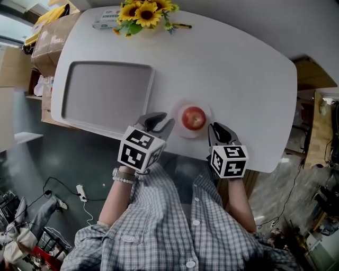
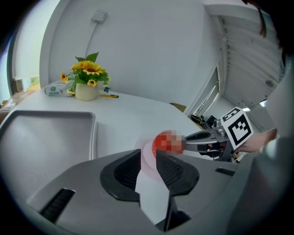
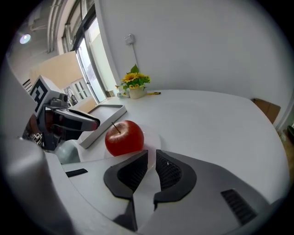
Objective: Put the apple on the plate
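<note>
A red apple sits upright, stem up, on a small pale plate near the front edge of the white table. In the left gripper view the apple is partly covered by a mosaic patch. My left gripper rests just left of the plate; its jaws are nearly together and hold nothing. On the plate's right, my right gripper also has its jaws close together and empty. Neither gripper touches the apple.
A large grey tray lies on the table's left half. A pot of sunflowers and a small packet stand at the far edge. Cardboard boxes sit beyond the left end.
</note>
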`<state>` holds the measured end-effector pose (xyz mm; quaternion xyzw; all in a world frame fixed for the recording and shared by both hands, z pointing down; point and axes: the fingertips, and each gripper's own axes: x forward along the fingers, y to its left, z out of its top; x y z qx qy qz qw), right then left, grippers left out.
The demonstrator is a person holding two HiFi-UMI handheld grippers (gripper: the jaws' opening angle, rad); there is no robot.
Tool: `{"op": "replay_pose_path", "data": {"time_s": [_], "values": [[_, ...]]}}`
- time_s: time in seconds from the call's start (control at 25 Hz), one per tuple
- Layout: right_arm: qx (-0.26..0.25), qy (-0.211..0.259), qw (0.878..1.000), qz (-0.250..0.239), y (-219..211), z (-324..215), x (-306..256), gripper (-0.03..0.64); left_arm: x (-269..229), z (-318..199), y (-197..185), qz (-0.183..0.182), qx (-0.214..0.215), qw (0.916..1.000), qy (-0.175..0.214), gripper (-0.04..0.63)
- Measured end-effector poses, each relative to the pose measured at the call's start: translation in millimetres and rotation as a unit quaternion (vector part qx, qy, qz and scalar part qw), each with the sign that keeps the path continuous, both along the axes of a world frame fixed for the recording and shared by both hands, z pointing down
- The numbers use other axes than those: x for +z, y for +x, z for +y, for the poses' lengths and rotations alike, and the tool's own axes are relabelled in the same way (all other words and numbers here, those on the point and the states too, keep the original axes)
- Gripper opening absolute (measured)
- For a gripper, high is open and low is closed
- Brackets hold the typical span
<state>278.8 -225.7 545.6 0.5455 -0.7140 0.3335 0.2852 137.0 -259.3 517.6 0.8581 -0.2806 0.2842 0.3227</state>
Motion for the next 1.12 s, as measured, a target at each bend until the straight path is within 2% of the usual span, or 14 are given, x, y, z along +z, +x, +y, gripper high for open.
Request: {"op": "replay_pose_path", "data": {"time_s": [0.12,0.2,0.36,0.68,0.88,1.12], "values": [[0.002,-0.012,1.000,0.000,4,1,8,0.035,19,4,3,-0.009,-0.003,0.9995,-0.030,0.101],[0.003,-0.020,1.000,-0.010,5,1,12,0.070,29,5,2,-0.015,-0.009,0.9989,-0.044,0.104],[0.013,-0.032,0.999,-0.024,6,2,19,0.085,45,7,2,-0.012,-0.031,0.9967,-0.073,0.104],[0.016,-0.052,0.997,-0.053,1,1,29,0.087,62,5,0,-0.034,-0.046,0.9950,-0.082,0.104],[0.024,-0.059,0.996,-0.069,-1,1,33,0.087,67,6,-1,-0.021,-0.052,0.9937,-0.097,0.104],[0.055,-0.073,0.987,-0.130,-11,4,35,0.086,67,4,-3,-0.001,-0.087,0.9895,-0.115,0.104]]}}
